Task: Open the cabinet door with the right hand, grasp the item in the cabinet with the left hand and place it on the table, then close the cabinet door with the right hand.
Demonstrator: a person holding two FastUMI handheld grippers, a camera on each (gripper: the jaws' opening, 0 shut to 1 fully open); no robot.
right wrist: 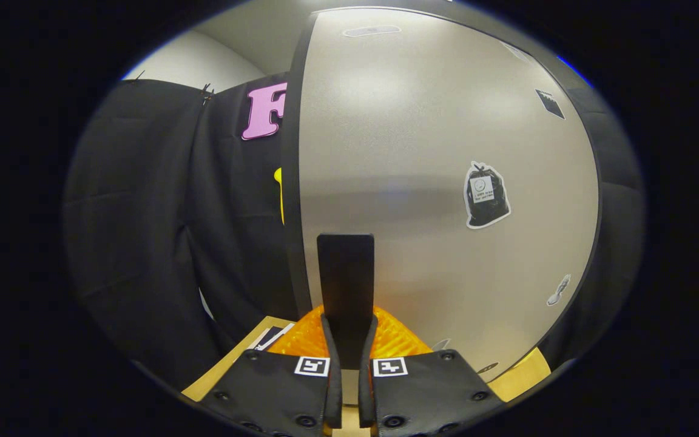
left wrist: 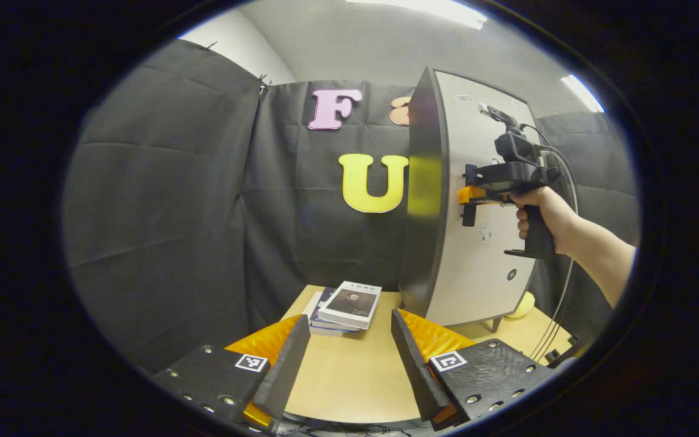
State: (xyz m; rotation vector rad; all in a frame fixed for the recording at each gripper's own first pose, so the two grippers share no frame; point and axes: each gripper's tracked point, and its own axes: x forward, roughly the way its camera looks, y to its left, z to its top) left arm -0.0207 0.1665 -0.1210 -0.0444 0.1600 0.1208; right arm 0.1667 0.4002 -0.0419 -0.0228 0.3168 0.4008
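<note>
Right gripper view: my right gripper sat at the bottom centre of the frame with its fingers nearly together, clamped on the dark upright handle of the cabinet door, which filled the centre and right. The door panel looked stiff, smooth and light; I judged it should swing easily if pulled by the handle rather than the slick face. A sticker sat right of centre on the panel.

Left gripper view: the cabinet stood right of centre on the table, its door appearing shut or nearly so, so I could not see the item inside or judge how it would handle. The right gripper appeared at centre right, held by a hand and pressed against the door front. My left gripper hovered at the bottom centre, fingers spread wide, holding and touching nothing. A stack of books lay on the table just above it, left of the cabinet. A yellowish round object showed low beside the cabinet; I could not tell what it was.
</note>
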